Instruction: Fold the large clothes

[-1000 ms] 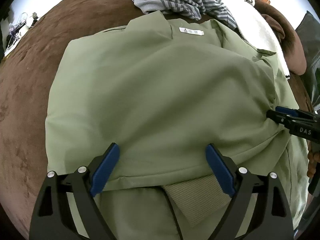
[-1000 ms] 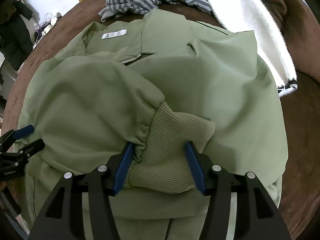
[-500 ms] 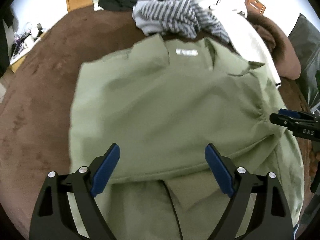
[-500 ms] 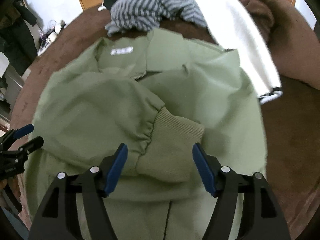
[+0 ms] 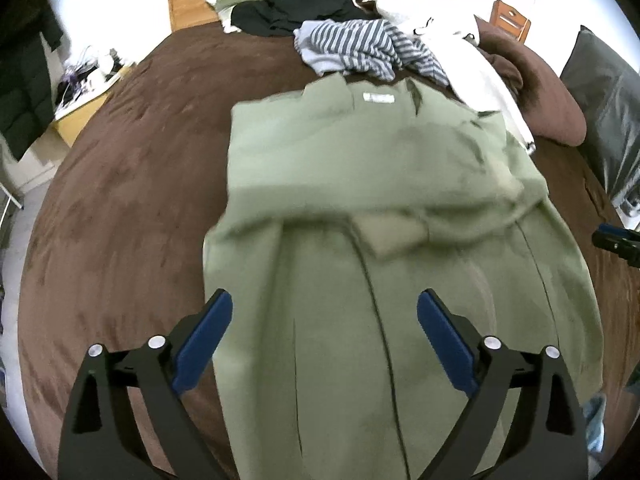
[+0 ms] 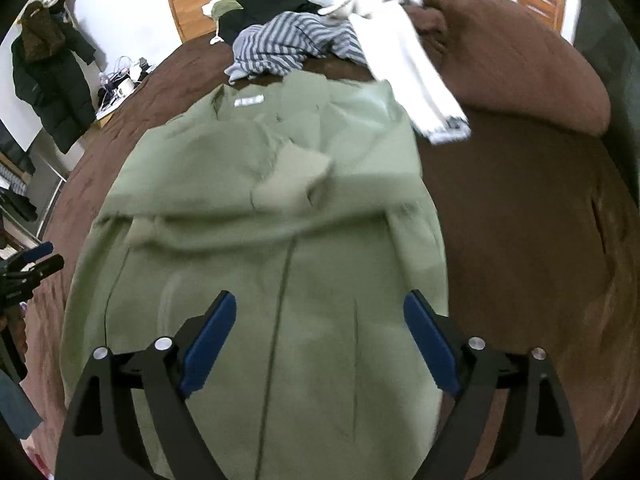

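A large olive-green jacket (image 5: 360, 184) lies flat on the brown bed cover, collar and white label at the far end, both sleeves folded across the chest with their ribbed cuffs (image 6: 292, 184) on top. My left gripper (image 5: 324, 312) hovers above the jacket's lower half, its jaws opening wide, nothing between them. My right gripper (image 6: 316, 316) hangs over the same lower part (image 6: 280, 320), its jaws also opening, with nothing in them. Each gripper's tip shows at the edge of the other's view, the right one (image 5: 618, 240) and the left one (image 6: 30, 268).
Beyond the collar lie a striped garment (image 5: 360, 44), a black garment (image 5: 296, 8) and a white fleece (image 5: 468, 48). A brown pillow (image 5: 540, 100) sits at the right. The brown bed cover (image 5: 132, 184) spreads around the jacket. A dark coat (image 6: 48, 76) hangs at the left wall.
Both grippers have pulled back and up from the folded sleeves. The right gripper has let go of the ribbed cuff and spread its jaws; the sleeves stay lying across the chest.
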Tool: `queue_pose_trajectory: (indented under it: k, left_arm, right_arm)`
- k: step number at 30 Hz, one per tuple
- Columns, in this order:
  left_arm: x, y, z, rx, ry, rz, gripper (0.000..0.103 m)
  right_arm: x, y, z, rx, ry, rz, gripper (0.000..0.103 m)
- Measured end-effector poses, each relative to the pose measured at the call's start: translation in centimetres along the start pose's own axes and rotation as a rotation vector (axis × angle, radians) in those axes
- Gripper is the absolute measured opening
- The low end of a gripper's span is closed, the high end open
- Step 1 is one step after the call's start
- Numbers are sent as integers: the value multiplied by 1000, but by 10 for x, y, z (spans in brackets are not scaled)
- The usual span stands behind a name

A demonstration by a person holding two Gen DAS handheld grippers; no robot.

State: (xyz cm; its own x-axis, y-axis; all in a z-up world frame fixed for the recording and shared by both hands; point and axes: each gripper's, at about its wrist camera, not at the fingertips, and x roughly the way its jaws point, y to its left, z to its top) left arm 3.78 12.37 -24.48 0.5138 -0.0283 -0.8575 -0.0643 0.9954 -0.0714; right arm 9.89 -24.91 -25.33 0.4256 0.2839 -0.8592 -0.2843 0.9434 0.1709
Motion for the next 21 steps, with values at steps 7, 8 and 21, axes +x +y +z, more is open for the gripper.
queue_pose_trajectory:
  k: [7, 8, 21]
  left_arm:
    - [-29, 20, -65, -129, -7, -7, 96]
    - [-33, 27, -75, -168, -12, -20, 96]
    - [-44, 54, -163, -254, 29, -39, 96]
  right_arm:
    - [-28, -41, -71, 92, 9, 86, 93]
    - [-32, -47, -83, 94, 15, 90, 93]
    - [-35, -75, -186, 178, 90, 154, 93]
